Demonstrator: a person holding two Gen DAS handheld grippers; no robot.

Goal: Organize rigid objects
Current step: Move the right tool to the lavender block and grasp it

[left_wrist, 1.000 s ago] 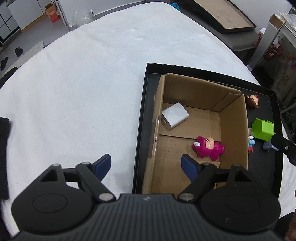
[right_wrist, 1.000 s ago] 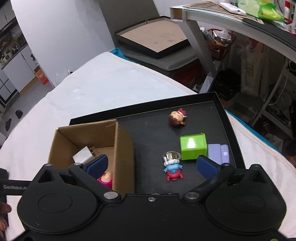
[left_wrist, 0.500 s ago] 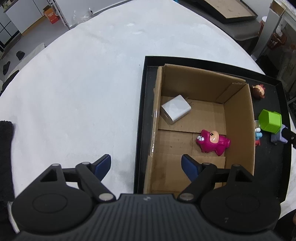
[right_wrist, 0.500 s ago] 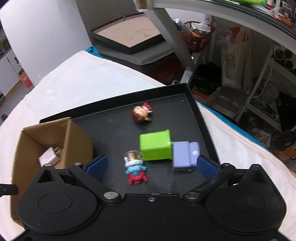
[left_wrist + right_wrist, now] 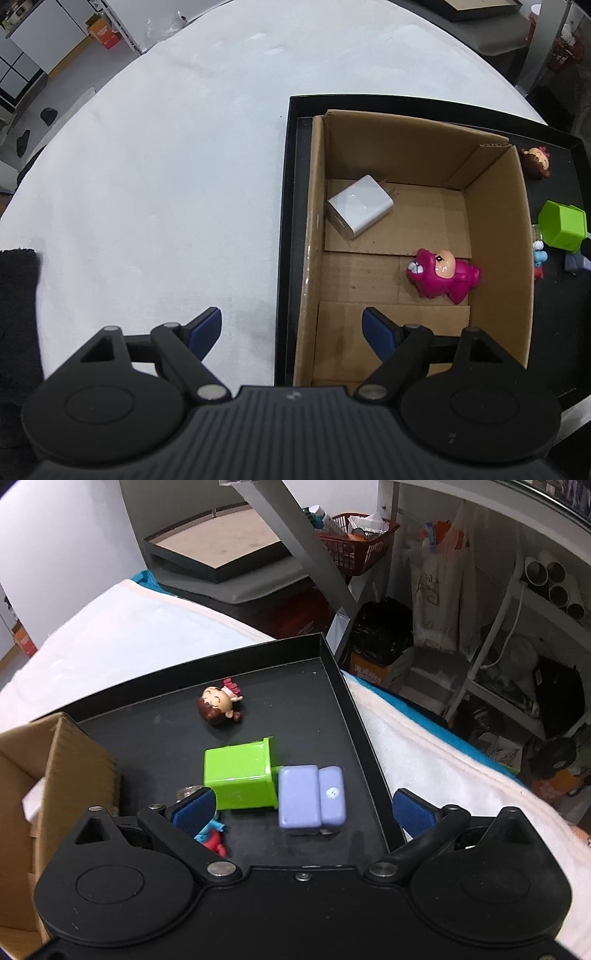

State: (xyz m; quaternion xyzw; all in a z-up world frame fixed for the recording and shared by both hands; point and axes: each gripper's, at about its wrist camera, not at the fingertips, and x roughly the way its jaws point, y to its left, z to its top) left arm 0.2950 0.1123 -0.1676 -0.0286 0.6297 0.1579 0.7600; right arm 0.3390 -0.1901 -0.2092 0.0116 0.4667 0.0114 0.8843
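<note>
Right gripper [image 5: 301,808] hovers wide open, empty, over lilac block [image 5: 311,799]; left gripper [image 5: 291,325] likewise above cardboard box [image 5: 495,236].

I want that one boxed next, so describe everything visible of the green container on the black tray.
The green container is a bright lime, glossy, plastic-looking square bin lying tipped on its side on the black tray, its flared rim facing the lilac block, which touches that rim. Faint embossed marks show on its near face. It lies outside the cardboard box, with the brown-haired figurine beyond it. The right gripper hovers open near it, not touching.
</note>
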